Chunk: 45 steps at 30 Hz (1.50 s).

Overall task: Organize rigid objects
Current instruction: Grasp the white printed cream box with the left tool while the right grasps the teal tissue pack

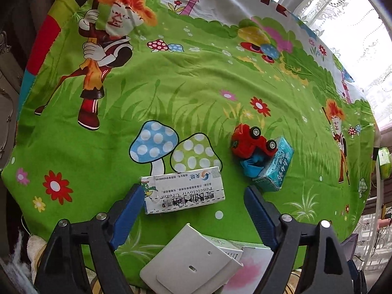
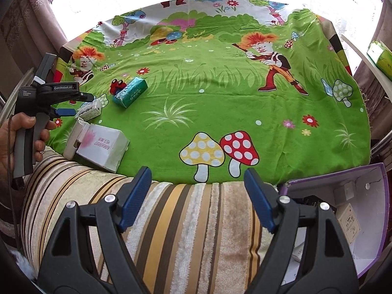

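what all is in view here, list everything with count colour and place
cream box: 1, white with print, on the cloth between the left fingers
toy car: 1, red, tipped on its side against the tissue pack
tissue pack: 1, teal, right of the cream box
flat device: 1, white, leaning on the pink-printed box
pink-printed box: 1, white, cloth's near edge
cloth: 1, green cartoon print, over the table
striped towel: 1, cream and brown, under the right gripper
purple box: 1, open, holding small cartons, lower right
left gripper: 1, black with blue fingers, open
right gripper: 1, same, open, empty
hand: 1, holding the left gripper's handle
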{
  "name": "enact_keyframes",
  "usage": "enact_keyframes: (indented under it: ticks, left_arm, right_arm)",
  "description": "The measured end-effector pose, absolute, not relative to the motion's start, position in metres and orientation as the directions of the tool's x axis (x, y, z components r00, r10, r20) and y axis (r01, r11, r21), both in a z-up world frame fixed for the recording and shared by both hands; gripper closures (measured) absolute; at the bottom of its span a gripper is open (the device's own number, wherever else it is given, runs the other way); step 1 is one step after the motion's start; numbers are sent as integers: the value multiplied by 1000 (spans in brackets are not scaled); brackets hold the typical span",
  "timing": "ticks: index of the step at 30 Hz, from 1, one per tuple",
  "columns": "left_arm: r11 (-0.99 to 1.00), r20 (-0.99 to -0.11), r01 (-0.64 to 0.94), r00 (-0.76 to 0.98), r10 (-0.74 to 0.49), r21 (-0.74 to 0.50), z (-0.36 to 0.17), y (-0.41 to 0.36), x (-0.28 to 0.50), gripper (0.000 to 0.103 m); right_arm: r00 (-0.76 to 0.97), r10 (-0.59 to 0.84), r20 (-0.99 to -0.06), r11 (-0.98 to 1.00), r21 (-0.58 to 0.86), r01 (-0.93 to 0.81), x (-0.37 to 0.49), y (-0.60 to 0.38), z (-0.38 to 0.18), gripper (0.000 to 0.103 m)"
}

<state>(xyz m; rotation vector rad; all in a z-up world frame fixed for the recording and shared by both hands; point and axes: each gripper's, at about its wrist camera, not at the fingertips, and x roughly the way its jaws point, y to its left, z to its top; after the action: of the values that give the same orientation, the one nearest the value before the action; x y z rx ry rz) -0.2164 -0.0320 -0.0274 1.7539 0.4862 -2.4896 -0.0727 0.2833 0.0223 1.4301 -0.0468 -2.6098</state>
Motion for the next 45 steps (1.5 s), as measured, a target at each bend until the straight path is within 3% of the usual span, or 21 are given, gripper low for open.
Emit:
enact_keyframes:
  ticks: [19,37,45]
  left_arm:
    - [-967,-933,186,-345,101,-173,-47,-34,-224,23]
    - [-930,-793,186,-590,152,-316,-5,-46,-171,23]
    - [-931,-792,180,-590,155,-317,-11,-45,-172,23]
  right_arm:
    - [-485,-238,-842,-898,0,440,-146,206,18,13]
    - [-344,-326,-880,-691,-26,722,-228,131,-21,12]
    - [-296,-312,-903,-651,-23,759,-255,112,-42,12]
